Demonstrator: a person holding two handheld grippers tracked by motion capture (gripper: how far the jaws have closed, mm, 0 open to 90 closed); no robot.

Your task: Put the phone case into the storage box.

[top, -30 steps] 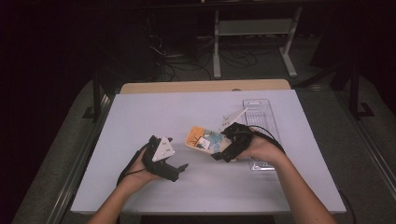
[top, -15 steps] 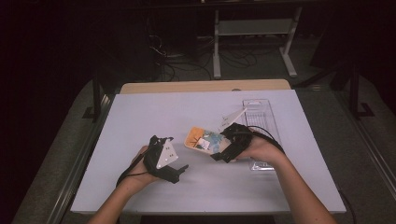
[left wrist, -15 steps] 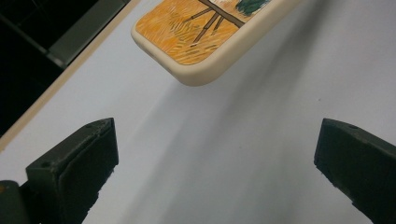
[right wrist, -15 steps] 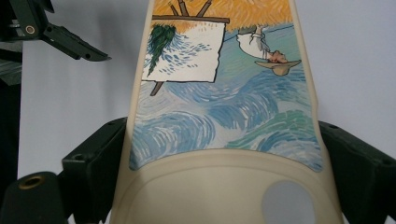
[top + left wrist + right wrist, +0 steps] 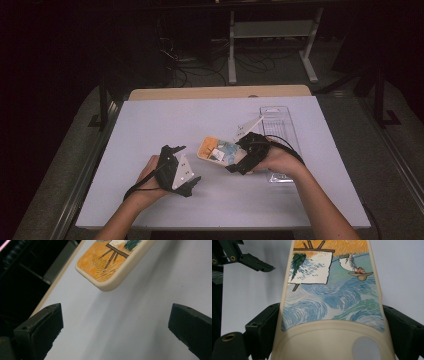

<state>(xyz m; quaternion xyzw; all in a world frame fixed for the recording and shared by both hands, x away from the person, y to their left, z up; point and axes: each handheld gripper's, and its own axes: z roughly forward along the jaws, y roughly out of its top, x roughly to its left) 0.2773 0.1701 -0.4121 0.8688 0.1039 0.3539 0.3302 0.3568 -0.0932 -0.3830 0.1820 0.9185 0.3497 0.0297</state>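
**Phone case held at one end, second tongs waiting open**

While the right tongs point(image 5: 239, 161) grip the phone case point(image 5: 218, 150) near the middle of the high view, the left tongs point(image 5: 186, 167) wait in the lower left part of that frame, open wide and holding nothing. The case is above the white table point(image 5: 150, 125), just left of a clear plastic tray point(image 5: 280, 125); whether its far end touches the table I cannot tell.

In the right gripper view the two jaws press against the long sides of the case point(image 5: 332, 302) at its camera-hole end. I judge that the case is light and a little flexible, so it may bend or twist if it is held only at one end. Its smooth rim can also slip between hard jaws. A good place for a second hold is the free orange end, across the width.

The right gripper view shows the painted picture on the case, with blue waves, an easel and a hat, and also the tip of the other tongs point(image 5: 254, 262) in the upper left. The left gripper view shows the orange corner point(image 5: 110, 262) at the top of the frame, well ahead of the open jaws. The high view gives the position of both hands and the tray.
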